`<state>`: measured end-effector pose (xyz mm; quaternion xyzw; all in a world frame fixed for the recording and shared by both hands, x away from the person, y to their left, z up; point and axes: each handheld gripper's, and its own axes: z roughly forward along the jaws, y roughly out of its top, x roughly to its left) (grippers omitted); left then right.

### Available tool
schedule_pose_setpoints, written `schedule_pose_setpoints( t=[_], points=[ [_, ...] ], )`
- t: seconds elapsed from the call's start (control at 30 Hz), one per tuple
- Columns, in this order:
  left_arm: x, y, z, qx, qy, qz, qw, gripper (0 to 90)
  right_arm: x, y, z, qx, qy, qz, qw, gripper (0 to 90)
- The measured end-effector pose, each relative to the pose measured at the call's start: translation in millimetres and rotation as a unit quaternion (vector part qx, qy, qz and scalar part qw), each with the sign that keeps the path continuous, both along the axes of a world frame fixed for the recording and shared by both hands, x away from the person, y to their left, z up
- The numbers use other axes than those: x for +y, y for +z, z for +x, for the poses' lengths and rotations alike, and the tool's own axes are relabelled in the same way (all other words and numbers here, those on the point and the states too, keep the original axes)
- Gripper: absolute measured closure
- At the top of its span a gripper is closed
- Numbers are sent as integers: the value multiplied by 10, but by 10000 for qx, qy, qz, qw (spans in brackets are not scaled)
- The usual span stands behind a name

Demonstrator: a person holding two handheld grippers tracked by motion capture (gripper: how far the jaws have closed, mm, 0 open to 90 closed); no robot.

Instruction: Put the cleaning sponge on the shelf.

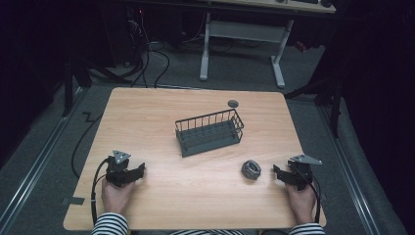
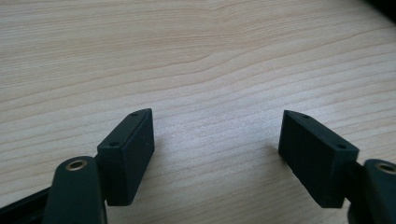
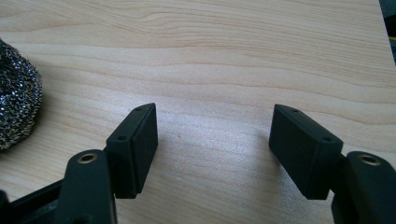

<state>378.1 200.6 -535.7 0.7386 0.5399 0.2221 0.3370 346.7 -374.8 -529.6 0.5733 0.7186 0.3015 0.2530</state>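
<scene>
A dark wire basket (image 1: 210, 131) stands near the middle of the wooden table (image 1: 147, 117). A steel-wool scrubber (image 1: 251, 169) lies front right, close to my right gripper (image 1: 276, 172). Low over the table, the right gripper (image 3: 212, 128) is open on bare wood, and the scrubber (image 3: 16, 93) lies at the left edge of its view. At the front left, my left gripper (image 1: 142, 170) rests near the table, held by a hand in a striped sleeve. This left gripper (image 2: 217, 133) is open too, with only wood between its jaws.
A small dark grey oval object (image 1: 233, 103) lies behind the basket near the far edge. Beyond the table stand a white desk frame (image 1: 242, 34) and loose cables (image 1: 147, 63) on a grey floor. Rails run along both sides.
</scene>
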Motion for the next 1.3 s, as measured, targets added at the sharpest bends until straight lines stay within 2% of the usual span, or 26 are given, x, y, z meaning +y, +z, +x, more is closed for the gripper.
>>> schedule_pose_setpoints(
  t=[0.17,0.3,0.73,0.87,0.97,1.17,1.2,1.3],
  points=[
    [-29,32,-9,0,-75,-138,9999,276,0,0,0,-1,1,-1,10000,331],
    [-110,138,-8,-38,-245,-391,9989,268,1,0,-1,-1,1,-2,10000,331],
    [-405,513,68,-112,-751,-757,9942,236,3,0,-4,-1,8,3,10000,330],
    [-472,629,122,-130,-882,-894,9920,236,3,0,-4,0,8,3,10000,330],
    [-509,682,164,-110,-924,-874,9918,229,4,-1,-5,-8,11,6,10000,330],
    [-641,845,310,-154,-1054,-926,9900,211,6,-1,-7,-5,11,11,10000,330],
    [-677,893,366,-144,-1086,-1022,9887,206,6,-1,-8,-5,12,11,10000,330],
    [-718,933,414,-141,-1119,-1041,9881,197,5,0,-8,-3,16,10,10000,330]
  ],
)
